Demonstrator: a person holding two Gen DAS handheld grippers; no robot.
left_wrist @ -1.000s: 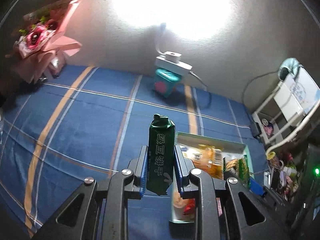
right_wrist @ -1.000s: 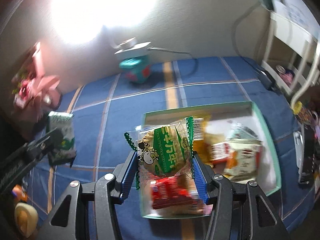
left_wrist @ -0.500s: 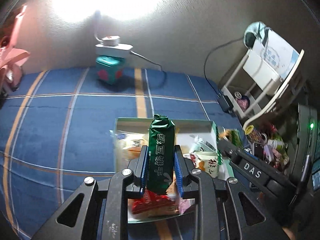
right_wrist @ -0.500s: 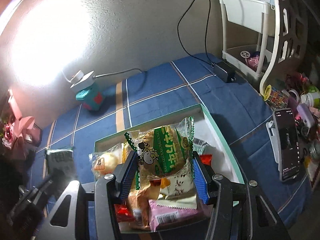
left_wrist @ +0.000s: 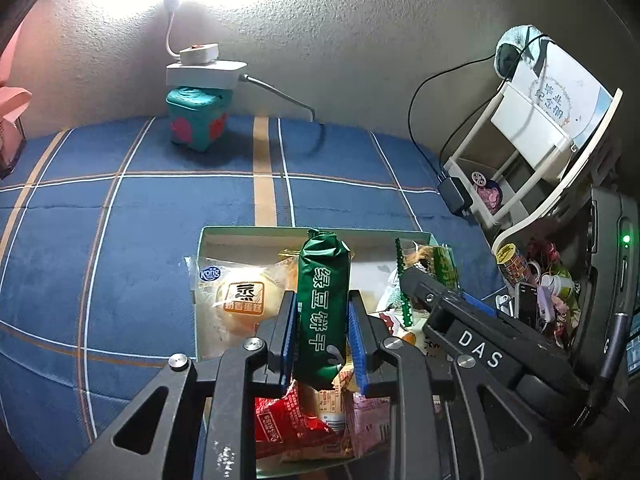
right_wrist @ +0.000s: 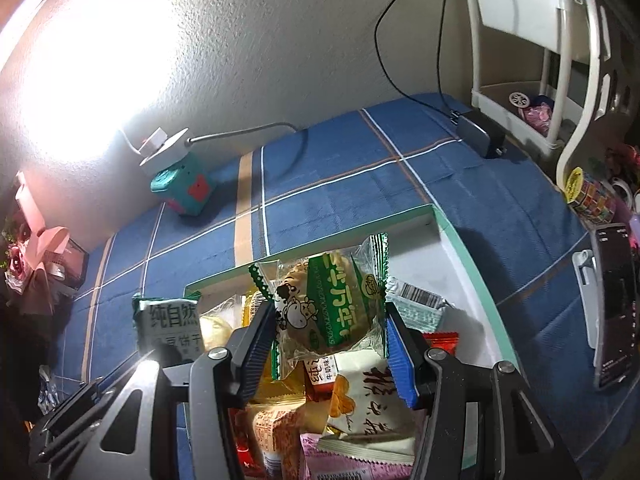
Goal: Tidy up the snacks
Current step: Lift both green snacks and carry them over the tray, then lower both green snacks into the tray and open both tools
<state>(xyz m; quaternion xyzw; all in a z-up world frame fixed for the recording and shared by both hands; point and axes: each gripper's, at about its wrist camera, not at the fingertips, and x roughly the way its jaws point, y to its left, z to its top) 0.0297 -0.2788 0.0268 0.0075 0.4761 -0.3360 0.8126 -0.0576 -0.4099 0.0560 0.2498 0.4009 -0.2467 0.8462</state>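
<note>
My left gripper [left_wrist: 322, 342] is shut on a dark green biscuit pack [left_wrist: 323, 308] and holds it upright over the green-rimmed snack box [left_wrist: 256, 233]. My right gripper [right_wrist: 331, 350] is shut on a clear green-printed bun packet [right_wrist: 326, 312] over the same box [right_wrist: 460, 240]. The box holds several snacks: a wrapped bun [left_wrist: 236, 300], a red packet [left_wrist: 280, 428], a white packet [right_wrist: 368, 404]. The right gripper also shows in the left wrist view [left_wrist: 464, 332], close on the right. The green pack shows in the right wrist view [right_wrist: 170, 326], at the left.
The box lies on a blue plaid cloth [left_wrist: 120, 220]. A teal cube with a power strip [left_wrist: 198, 120] stands by the wall. A white rack [left_wrist: 532, 152], a charger [left_wrist: 454, 198], a phone [right_wrist: 612, 300] and clutter are at the right. A pink bouquet [right_wrist: 36, 256] is at the left.
Both grippers have moved in over the box with their snacks still held. The left one swung right from the open cloth to above the box. The right one is now lower and closer.
</note>
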